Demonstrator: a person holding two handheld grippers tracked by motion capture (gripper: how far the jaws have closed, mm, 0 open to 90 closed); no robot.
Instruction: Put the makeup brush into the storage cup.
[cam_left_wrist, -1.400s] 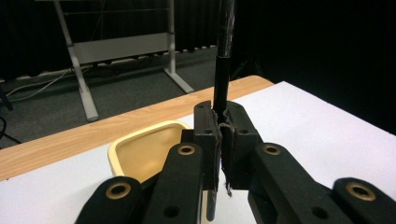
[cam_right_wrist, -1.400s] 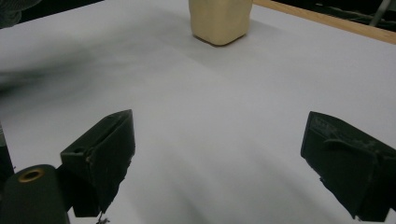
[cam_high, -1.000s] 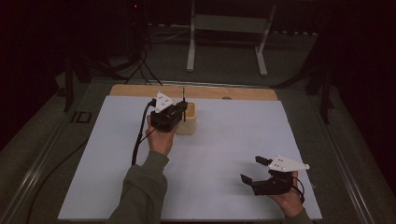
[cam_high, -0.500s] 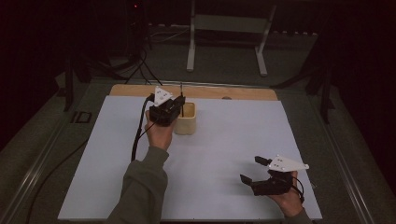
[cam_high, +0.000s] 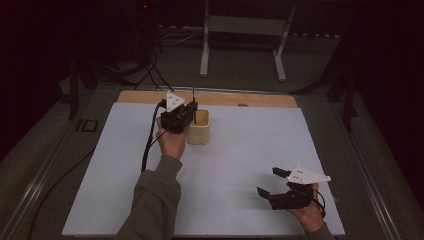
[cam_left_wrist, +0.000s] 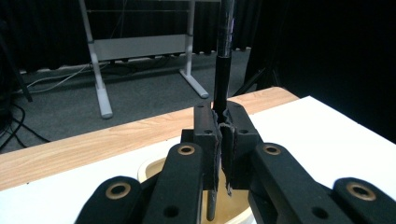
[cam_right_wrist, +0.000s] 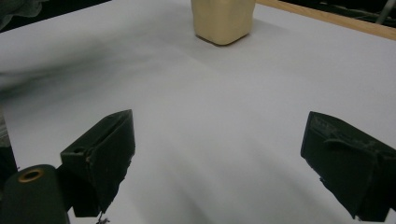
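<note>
Where claw pads clamp it, black pen (cam_left_wrist: 223, 70), lower end half-hidden.

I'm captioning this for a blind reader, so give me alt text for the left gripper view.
The left claw is shut on a thin black pen, held upright over the open top of a cream cup. The cup stands on a white table cover, with a wooden table edge and dark floor behind it.

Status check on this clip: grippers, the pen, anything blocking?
Left gripper shut on black pen, upright, lower end inside beige cup. Right gripper open, idle over white sheet. Nothing blocking the cup.
</note>
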